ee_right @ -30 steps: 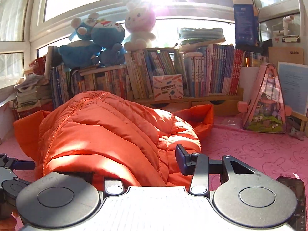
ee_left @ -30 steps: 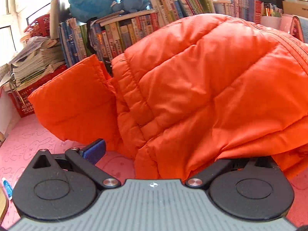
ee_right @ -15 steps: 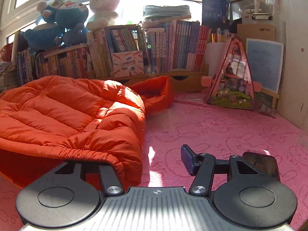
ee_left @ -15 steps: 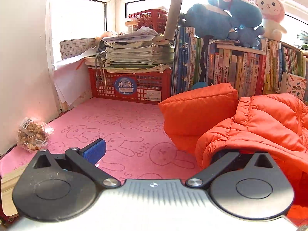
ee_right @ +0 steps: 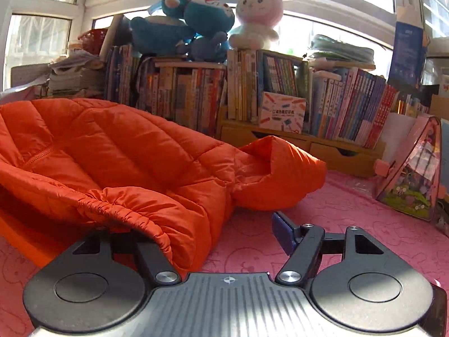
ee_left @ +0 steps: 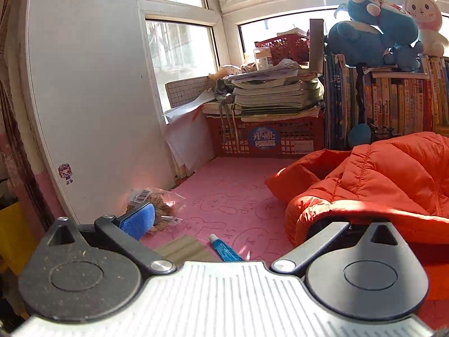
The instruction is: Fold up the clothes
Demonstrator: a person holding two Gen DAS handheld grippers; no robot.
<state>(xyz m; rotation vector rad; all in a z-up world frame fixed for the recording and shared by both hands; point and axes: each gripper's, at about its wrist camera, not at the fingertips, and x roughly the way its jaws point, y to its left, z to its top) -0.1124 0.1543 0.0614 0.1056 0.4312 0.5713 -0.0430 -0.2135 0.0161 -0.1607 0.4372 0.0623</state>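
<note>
Home: bookshelf, plush toys.

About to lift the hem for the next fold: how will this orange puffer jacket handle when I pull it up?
The orange puffer jacket will probably flop and drape, since its hem already sags over one finger of each tool. Its puffy quilted panels suggest it is light for its bulk and may spring back after folding. The smooth, shiny shell could slip from a loose grip.

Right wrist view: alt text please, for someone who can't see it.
The open right hand-held gripper has its left finger tucked under the elastic hem of a puffy orange quilted jacket, which lies on a pink rabbit-print mat. Behind stand a packed row of books topped with plush toys.
</note>
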